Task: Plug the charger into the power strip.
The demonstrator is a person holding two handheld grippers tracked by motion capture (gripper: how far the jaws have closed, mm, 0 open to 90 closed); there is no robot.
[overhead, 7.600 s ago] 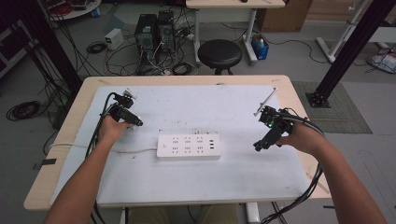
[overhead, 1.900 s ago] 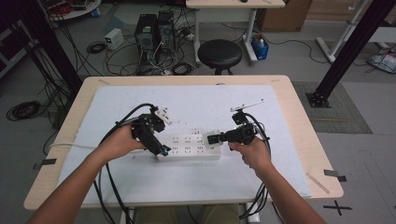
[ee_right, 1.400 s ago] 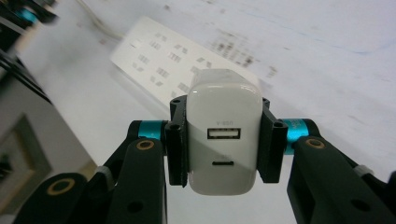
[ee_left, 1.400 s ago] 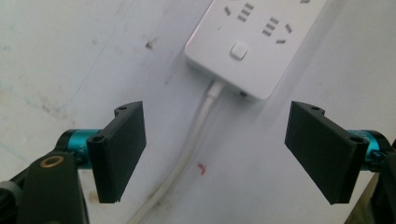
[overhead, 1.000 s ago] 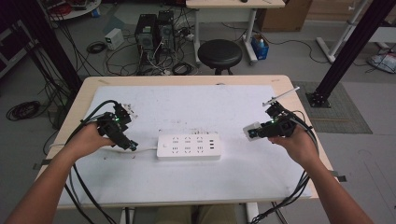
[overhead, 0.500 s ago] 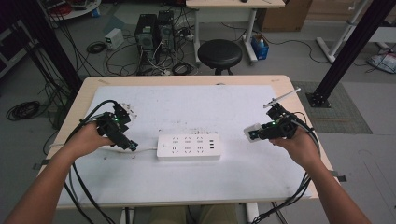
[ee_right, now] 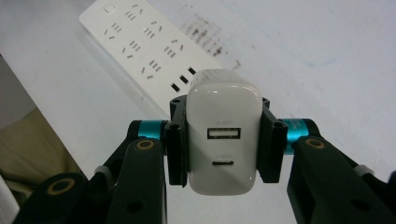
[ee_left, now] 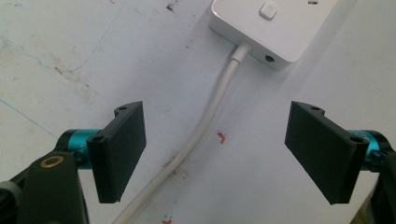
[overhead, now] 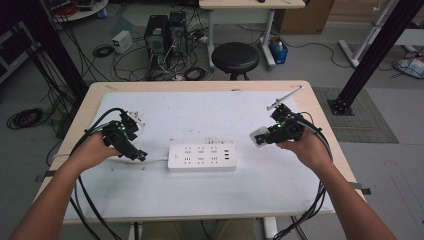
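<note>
Strip first: one white power strip lies mid-table, rigid, probably sliding easily, its single limp cord trailing left between the spread jaws of the left gripper. One light, smooth charger is pinched by its flat sides in the right gripper, held right of the strip.

A white charger block with two ports on its face is held clear of the surface, well right of a white power strip. The strip is laid flat at mid-surface, its sockets unoccupied.

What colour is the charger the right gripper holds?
White charger, clearest in the right gripper view.
</note>
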